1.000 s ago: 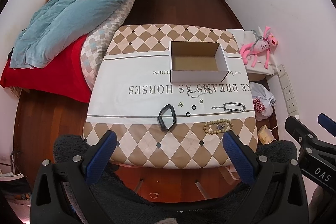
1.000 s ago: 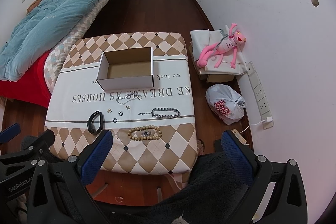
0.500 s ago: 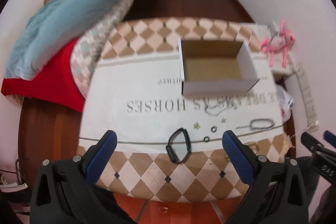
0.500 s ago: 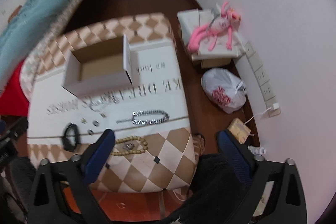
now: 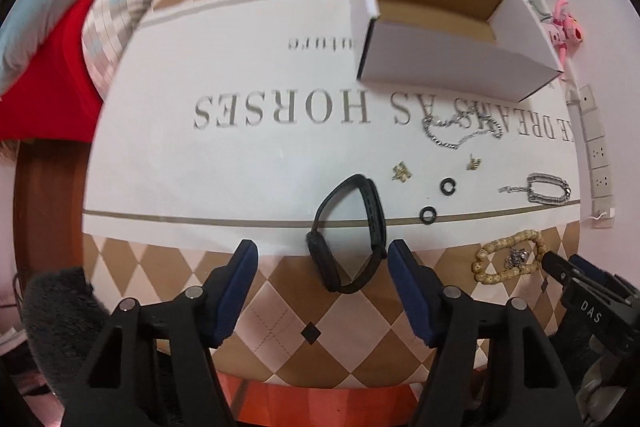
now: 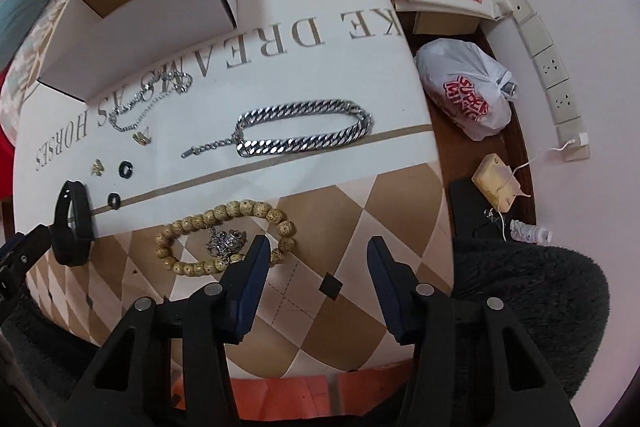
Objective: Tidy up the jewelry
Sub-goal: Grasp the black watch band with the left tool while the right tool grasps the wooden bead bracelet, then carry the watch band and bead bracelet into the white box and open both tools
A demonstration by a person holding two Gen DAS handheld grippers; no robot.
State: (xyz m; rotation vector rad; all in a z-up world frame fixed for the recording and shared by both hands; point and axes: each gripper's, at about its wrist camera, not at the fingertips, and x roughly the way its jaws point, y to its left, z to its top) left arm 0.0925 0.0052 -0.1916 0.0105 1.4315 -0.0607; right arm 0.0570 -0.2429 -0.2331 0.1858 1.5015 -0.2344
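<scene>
On the table (image 5: 256,155), at 12 o'clock from my left gripper (image 5: 322,259), lies the black band (image 5: 348,233), its near end between my blue fingers (image 5: 236,279). 1 second ago both grippers hung high and far back, with the whole table in view; now both have dropped low and close, so the pick is about to begin and nothing is in the box (image 5: 440,11) yet. My left fingers stand wide apart, empty, straddling the band without touching it as far as I can tell. My right gripper (image 6: 314,267) is also wide and empty, with the bead bracelet (image 6: 224,239) at 10 o'clock, just beside its left finger.

The band's long axis runs from 6 to 12 o'clock in my left view, leaning slightly right, the loop on edge. The chain (image 6: 304,131) lies crosswise, 9 to 3 o'clock, in my right view. The box sits at 1 o'clock from the left gripper, beyond the printed lettering.
</scene>
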